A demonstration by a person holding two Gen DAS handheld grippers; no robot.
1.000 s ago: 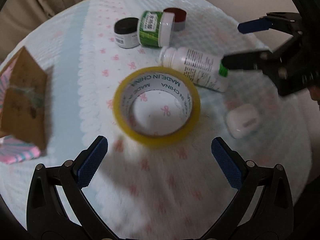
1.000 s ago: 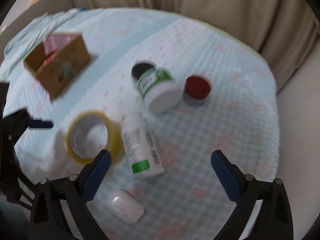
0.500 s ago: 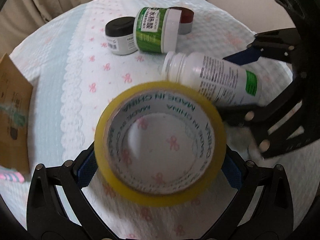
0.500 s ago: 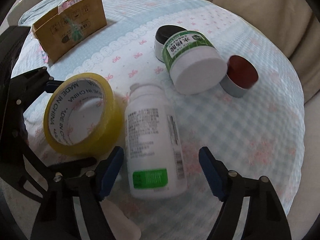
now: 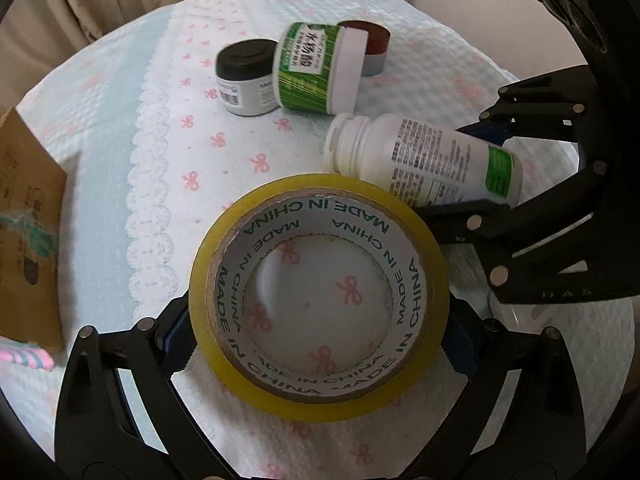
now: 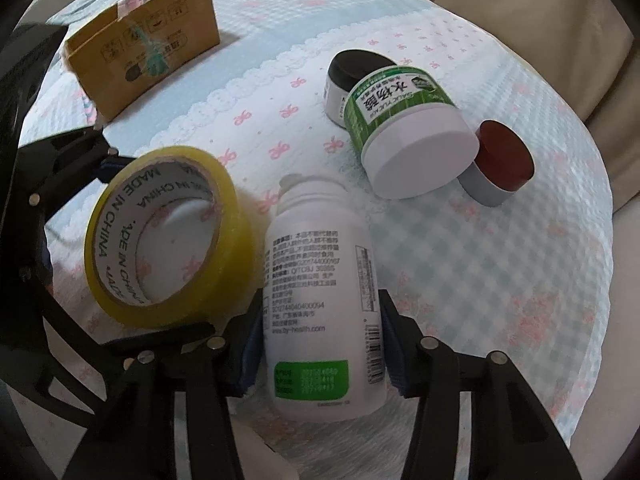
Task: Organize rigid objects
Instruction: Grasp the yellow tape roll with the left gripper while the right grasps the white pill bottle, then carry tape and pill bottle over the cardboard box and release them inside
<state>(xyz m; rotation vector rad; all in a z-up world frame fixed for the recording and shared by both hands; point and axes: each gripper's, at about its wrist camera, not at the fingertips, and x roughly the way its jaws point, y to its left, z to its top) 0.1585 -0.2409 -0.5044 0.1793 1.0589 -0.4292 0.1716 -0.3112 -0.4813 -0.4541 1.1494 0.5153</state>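
Note:
My left gripper (image 5: pixel 318 340) is shut on a yellow tape roll (image 5: pixel 400 394), its blue pads against both sides; the roll also shows in the right wrist view (image 6: pixel 168 236), tilted up. My right gripper (image 6: pixel 320 340) is shut on a white pill bottle (image 6: pixel 320 292) with a green label, lying on its side; the bottle shows in the left wrist view (image 5: pixel 424 160) too. A green-labelled white jar (image 6: pixel 404 128) lies on its side beyond, touching a black-lidded jar (image 6: pixel 352 76) and a red-lidded tin (image 6: pixel 500 168).
A brown cardboard box (image 6: pixel 140 52) stands at the far left of the round table, which is covered with a pale blue and white cloth (image 6: pixel 500 280). Beige curtain hangs behind. A white object (image 6: pixel 256 456) lies under my right gripper.
Both grippers moved in and closed: the left onto the tape roll, the right onto the pill bottle. The tape roll now looks tilted up.

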